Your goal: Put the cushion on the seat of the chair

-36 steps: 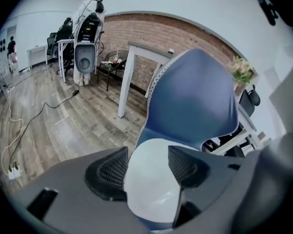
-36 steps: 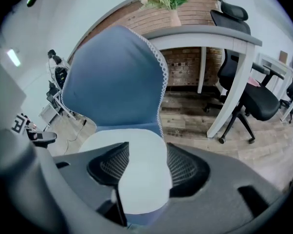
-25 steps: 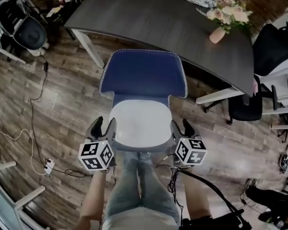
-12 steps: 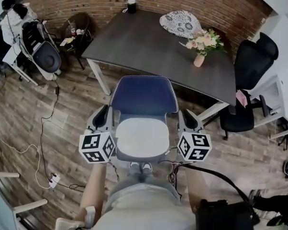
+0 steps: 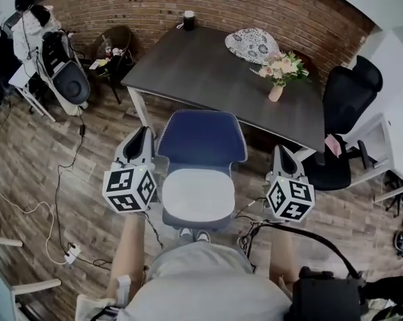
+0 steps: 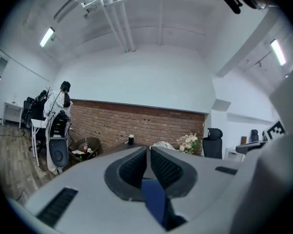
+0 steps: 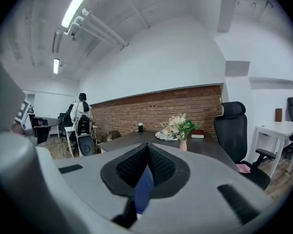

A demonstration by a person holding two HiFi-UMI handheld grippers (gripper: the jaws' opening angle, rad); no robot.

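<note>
A pale grey cushion (image 5: 197, 194) lies flat on the seat of the blue chair (image 5: 201, 138), in front of the person's legs. My left gripper (image 5: 140, 140) hovers left of the chair's back, apart from it. My right gripper (image 5: 282, 156) hovers to the chair's right, also clear of it. Both have just been closing and now stand shut, pads together, in the left gripper view (image 6: 148, 152) and the right gripper view (image 7: 147, 150). Only a blue sliver shows low in each gap, and I cannot tell what it is. Neither gripper touches the cushion.
A dark table (image 5: 208, 72) stands just behind the chair with a flower vase (image 5: 277, 79), a patterned round piece (image 5: 253, 44) and a black cup (image 5: 188, 20). A black office chair (image 5: 349, 105) is at the right. Cables and a power strip (image 5: 72, 249) lie on the floor at the left.
Both grippers have risen from beside the cushion's edges to chair-back height and gone from open to shut. The cushion stays on the seat. The head view has lifted.
</note>
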